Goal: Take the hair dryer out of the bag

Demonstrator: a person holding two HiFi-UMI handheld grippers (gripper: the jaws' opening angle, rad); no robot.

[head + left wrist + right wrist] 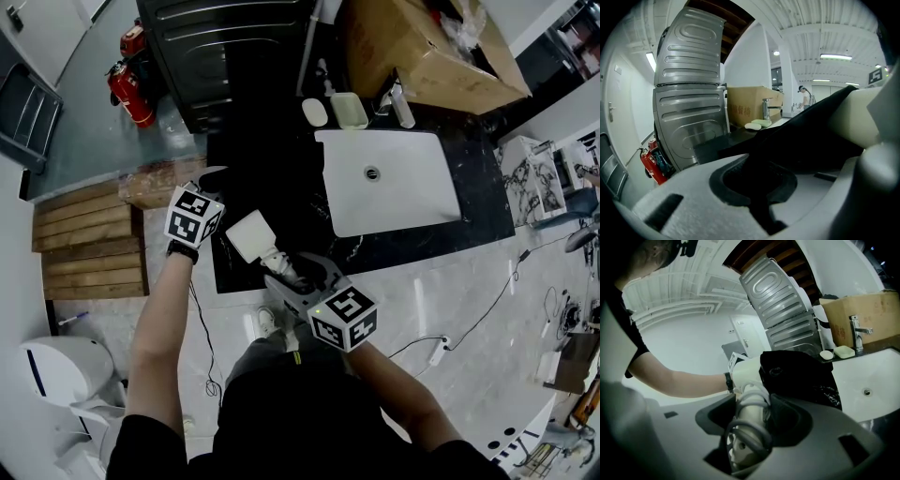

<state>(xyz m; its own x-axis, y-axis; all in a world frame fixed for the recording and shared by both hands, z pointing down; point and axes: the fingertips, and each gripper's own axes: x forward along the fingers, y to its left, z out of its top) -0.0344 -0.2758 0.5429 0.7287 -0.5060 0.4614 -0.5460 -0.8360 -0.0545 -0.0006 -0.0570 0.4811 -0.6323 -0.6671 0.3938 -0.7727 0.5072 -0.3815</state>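
The white hair dryer (251,235) has its head out in the open over the dark counter, and its handle runs back into my right gripper (292,277). In the right gripper view the handle (749,416), with cord wound round it, sits clamped between the jaws of that gripper (750,423). The black bag (797,373) hangs just right of the dryer's head. My left gripper (214,176) is shut on the bag's black fabric (806,145), pinched between its jaws (757,187). In the head view the bag blends into the dark counter.
A white sink basin (389,178) with a faucet (398,103) lies right of the grippers, with a soap dish (349,111) and a cardboard box (431,47) behind it. A ribbed metal appliance (234,47), a red fire extinguisher (129,94) and wooden pallets (89,239) are to the left.
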